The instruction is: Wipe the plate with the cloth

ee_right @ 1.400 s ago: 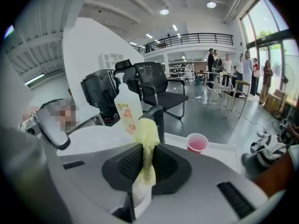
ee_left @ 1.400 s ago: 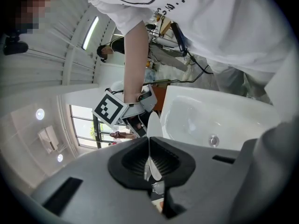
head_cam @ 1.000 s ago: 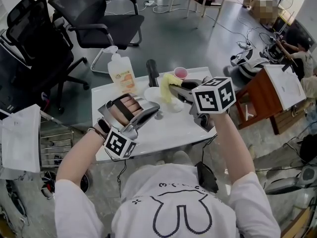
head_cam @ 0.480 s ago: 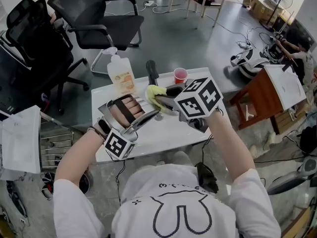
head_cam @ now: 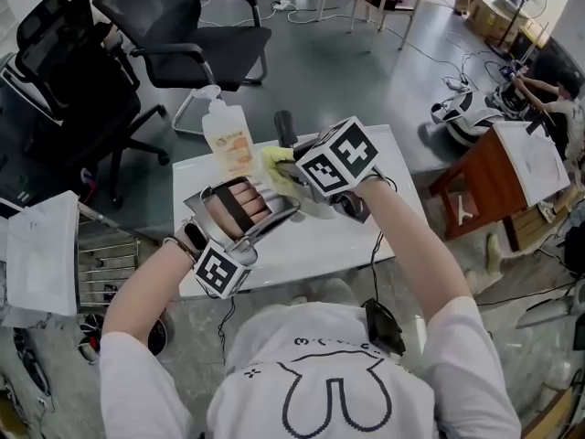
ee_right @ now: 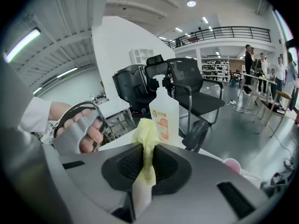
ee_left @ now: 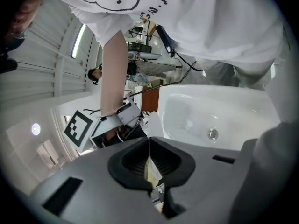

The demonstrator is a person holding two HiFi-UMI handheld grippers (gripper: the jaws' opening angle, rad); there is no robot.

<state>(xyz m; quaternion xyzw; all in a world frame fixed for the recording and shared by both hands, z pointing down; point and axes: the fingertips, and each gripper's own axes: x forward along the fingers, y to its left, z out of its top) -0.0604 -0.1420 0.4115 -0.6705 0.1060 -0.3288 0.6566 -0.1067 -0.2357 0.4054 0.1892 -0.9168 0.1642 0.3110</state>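
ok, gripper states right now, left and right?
Left gripper: shut on the plate, gripped at its edge.
Right gripper: shut on the yellow cloth.

You stand at a small white surface (head_cam: 302, 245) on a glossy grey floor (head_cam: 366, 71), black office chairs (head_cam: 183, 26) beyond it, a wooden desk (head_cam: 471, 176) to your right and a strip light (ee_right: 21, 45) overhead.

The cloth (ee_right: 145, 129) is soft, crumpled yellow fabric; the plate (ee_left: 153, 125) looks smooth and white. The desk (head_cam: 311, 245) is glossy white, the bottle (head_cam: 228, 140) translucent plastic.
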